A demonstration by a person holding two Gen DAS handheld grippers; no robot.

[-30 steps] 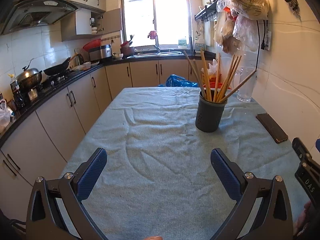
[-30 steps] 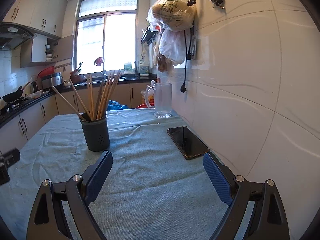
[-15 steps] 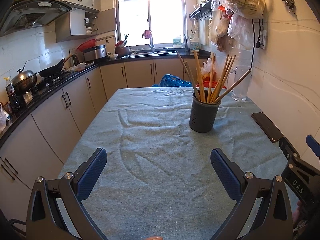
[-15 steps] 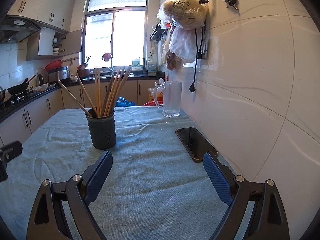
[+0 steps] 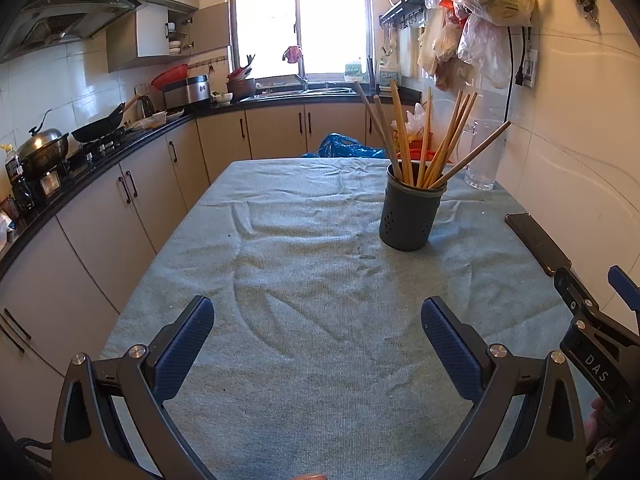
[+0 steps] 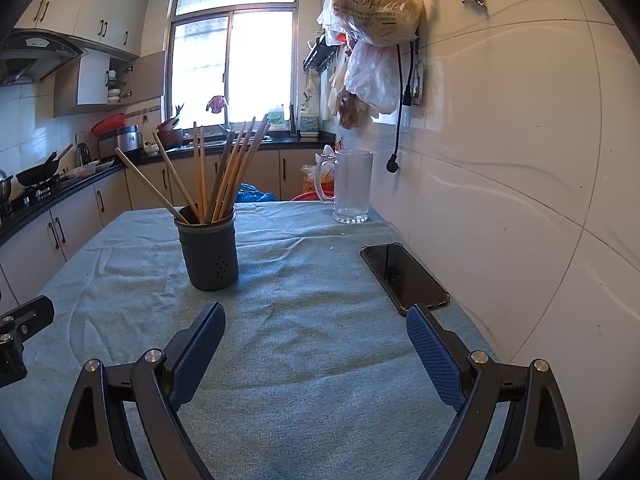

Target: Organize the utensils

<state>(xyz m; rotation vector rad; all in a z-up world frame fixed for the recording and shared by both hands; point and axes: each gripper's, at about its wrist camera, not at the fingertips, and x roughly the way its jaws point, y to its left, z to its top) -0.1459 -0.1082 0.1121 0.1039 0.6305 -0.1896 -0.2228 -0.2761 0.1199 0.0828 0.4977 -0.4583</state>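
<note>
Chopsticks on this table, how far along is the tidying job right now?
Looks done: every visible chopstick stands in the dark holder on the cloth-covered table; none lie loose in view. In hand: nothing; the left tongs and right tongs are open and empty, short of the holder. Left: possibly straightening the splayed sticks; a phone and glass mug remain near the wall.

Home kitchen, lived-in. Left of frame: range hood [image 5: 68,16] over a gas hob w/ wok [image 5: 98,128] & lidded pot [image 5: 42,148]; beige cabinets [image 5: 132,200] under a black counter. Center back: window [image 5: 298,20] above the sink, rice cooker [image 5: 186,90] beside. Upper right: plastic grocery bags [image 6: 376,4] hung on white tile wall. Foreground: cloth-covered table [image 5: 312,288] w/ chopsticks [image 6: 224,168] in a holder [image 6: 208,252], glass pitcher [image 6: 352,188].
</note>
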